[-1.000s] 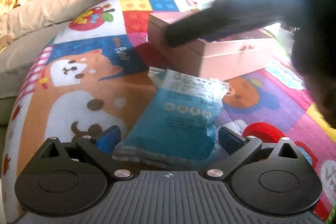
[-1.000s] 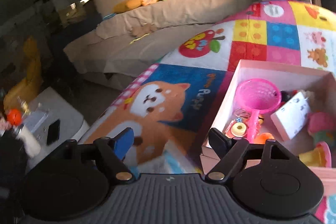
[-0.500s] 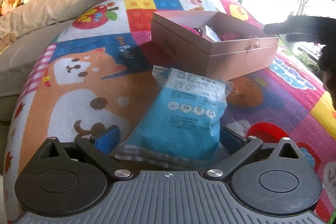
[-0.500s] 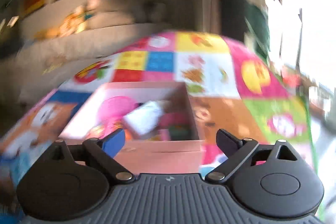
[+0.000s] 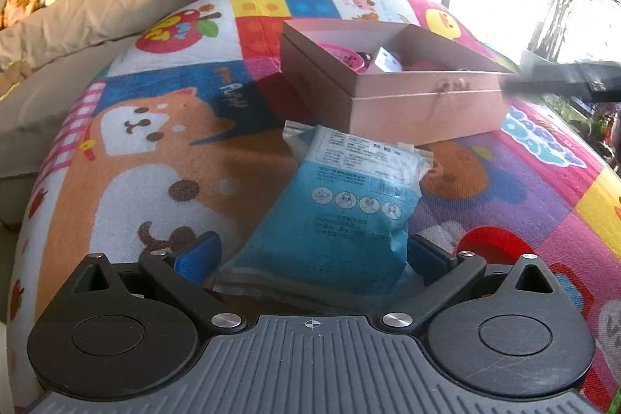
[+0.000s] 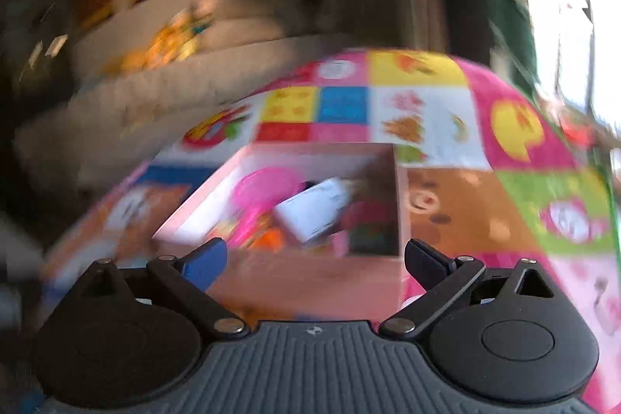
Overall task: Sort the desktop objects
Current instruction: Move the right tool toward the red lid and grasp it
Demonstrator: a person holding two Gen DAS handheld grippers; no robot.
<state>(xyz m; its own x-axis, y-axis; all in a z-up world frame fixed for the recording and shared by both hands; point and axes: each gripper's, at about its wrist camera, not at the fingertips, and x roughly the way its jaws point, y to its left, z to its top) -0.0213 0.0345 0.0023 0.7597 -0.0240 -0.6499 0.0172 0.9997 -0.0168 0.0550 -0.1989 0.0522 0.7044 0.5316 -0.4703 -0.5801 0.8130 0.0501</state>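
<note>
Play mat (image 5: pixel 163 150): one, big and soft, spread under everything.

Pink box (image 5: pixel 411 103): one, open on top, ahead of the left gripper and a little to its right. It looked stiff, like cardboard, and probably light. It was already partly full.

Blue packet (image 5: pixel 341 216): one, flat on the mat. Its near end lay between the left gripper's fingers and its far end almost reached the box. It looked soft, light and a bit slippery, like a plastic bag. The best place to pinch seemed to be the near end, across its width.

Things in the box: at least three. A pink scoop (image 6: pixel 264 187), a white card (image 6: pixel 314 208) and some small toys too blurry to count.

Left gripper (image 5: pixel 310 255): open wide, a finger on each side of the packet, not squeezing it.

Right gripper (image 6: pixel 314 258): open and empty, pointed at the box just in front of it. Its picture was blurry.
</note>
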